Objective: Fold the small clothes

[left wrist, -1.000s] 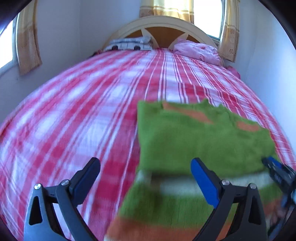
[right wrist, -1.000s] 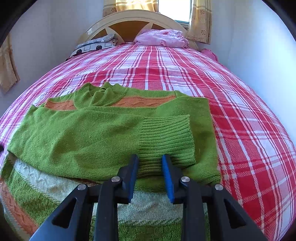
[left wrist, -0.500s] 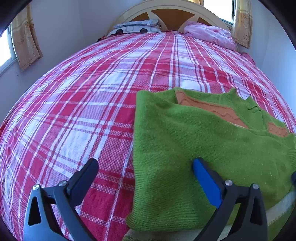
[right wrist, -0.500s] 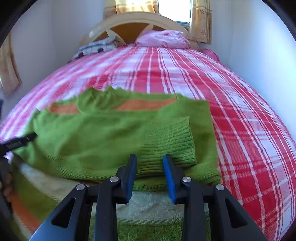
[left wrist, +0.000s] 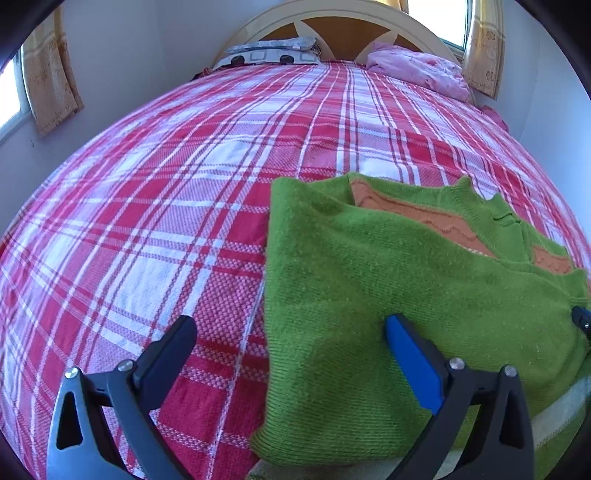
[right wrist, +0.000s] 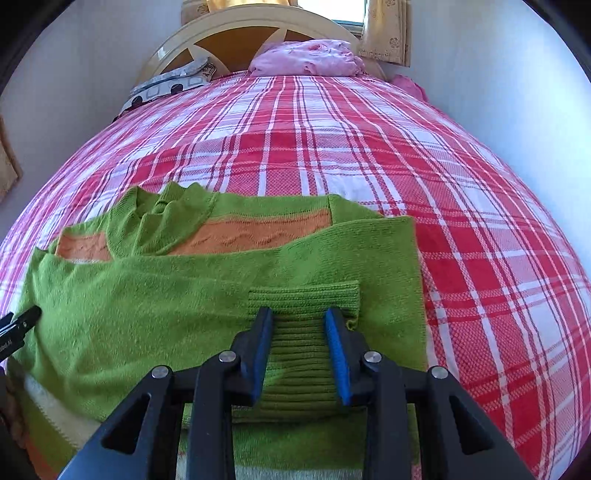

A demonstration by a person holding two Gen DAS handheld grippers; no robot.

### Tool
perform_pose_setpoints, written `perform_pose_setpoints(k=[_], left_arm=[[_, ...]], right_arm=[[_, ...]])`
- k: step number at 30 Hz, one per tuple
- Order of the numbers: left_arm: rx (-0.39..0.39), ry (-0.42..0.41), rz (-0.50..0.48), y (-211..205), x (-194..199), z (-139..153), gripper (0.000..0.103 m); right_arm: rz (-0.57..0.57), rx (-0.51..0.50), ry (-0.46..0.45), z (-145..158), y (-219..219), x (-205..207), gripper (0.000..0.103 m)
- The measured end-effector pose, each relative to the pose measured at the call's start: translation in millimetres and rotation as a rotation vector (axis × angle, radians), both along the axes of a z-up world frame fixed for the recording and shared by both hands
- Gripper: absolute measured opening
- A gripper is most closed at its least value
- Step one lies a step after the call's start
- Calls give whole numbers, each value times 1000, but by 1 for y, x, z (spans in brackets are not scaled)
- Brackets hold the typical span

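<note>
A fuzzy green sweater (right wrist: 184, 302) with orange knit bands lies on the near part of a bed covered by a red and white plaid blanket (left wrist: 155, 206). Its sleeve is folded across the body, and the ribbed cuff (right wrist: 304, 332) sits near the sweater's right edge. The right gripper (right wrist: 299, 317) hovers with its fingers partly apart astride the cuff, not pinching it. The left gripper (left wrist: 291, 328) is spread wide over the sweater's straight left edge. Broad bare blanket stretches left, right and far toward a curved wooden headboard (left wrist: 343, 22) and pillows (right wrist: 306, 59).
</note>
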State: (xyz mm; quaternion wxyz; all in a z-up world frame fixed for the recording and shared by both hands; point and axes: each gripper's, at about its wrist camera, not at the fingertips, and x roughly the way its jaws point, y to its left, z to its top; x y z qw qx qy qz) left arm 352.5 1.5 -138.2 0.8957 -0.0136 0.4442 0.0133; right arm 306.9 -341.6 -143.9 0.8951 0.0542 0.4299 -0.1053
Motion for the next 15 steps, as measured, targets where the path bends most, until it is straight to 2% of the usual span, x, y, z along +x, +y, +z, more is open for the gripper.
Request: perform_pose_setpoints(k=[5,10,14,15], left_arm=[[-58,16,-3,8,1,-2,103],[-46,14,-15,7,0,-2,103],[-65,17,-15,9,-1,-2,103],[-83,20,-18,11,-3,-2,103]], right_arm=[[-24,109,12,9,-6,-18,32],[25,90,16,28,-5,-85,35],[27,100,-23,31,-8,-148,51],[23,102,-31,29,-8,-159,51]])
